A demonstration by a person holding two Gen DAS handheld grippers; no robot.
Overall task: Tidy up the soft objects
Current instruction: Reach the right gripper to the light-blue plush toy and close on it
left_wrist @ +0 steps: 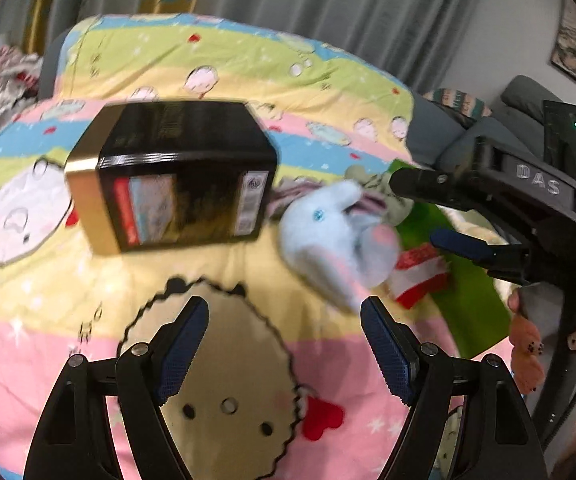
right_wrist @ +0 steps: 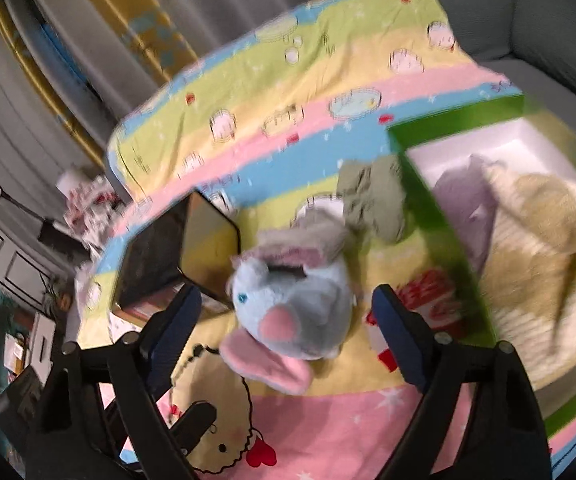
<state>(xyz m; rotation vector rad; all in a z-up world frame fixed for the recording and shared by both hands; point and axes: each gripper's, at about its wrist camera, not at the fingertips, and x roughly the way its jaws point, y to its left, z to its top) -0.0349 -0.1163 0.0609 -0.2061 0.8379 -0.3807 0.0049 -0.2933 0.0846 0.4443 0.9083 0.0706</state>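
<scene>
On the bed with the bright cartoon blanket (right_wrist: 327, 420) lies a pale blue plush elephant with pink ears (right_wrist: 291, 312), a soft toy that looks light and squashy. It sits just in front of the right gripper (right_wrist: 288, 332), whose fingers are spread wide with nothing pressed between them; the toy is not held yet. The left gripper (left_wrist: 284, 344) hangs over a bare part of the blanket, its fingers spread too and empty.

The elephant should squish easily and not break. I think the round body is the best place to take hold, since the floppy pink ear would slip or stretch.

Just beside the toy, on its right, is a green box with a white inside (right_wrist: 439, 216). It already holds a fluffy cream cloth (right_wrist: 539, 264) and something lilac (right_wrist: 459, 196). That looks like the place for soft things. A folded grey-green cloth (right_wrist: 371, 200) lies against the green wall, and a striped grey and pink piece (right_wrist: 307, 240) touches the elephant's back. A red and white soft thing (right_wrist: 431, 304) lies between the toy and the box, so it may get in the way. A hard black and gold box (left_wrist: 172, 176) stands to the toy's left, close by.
</scene>
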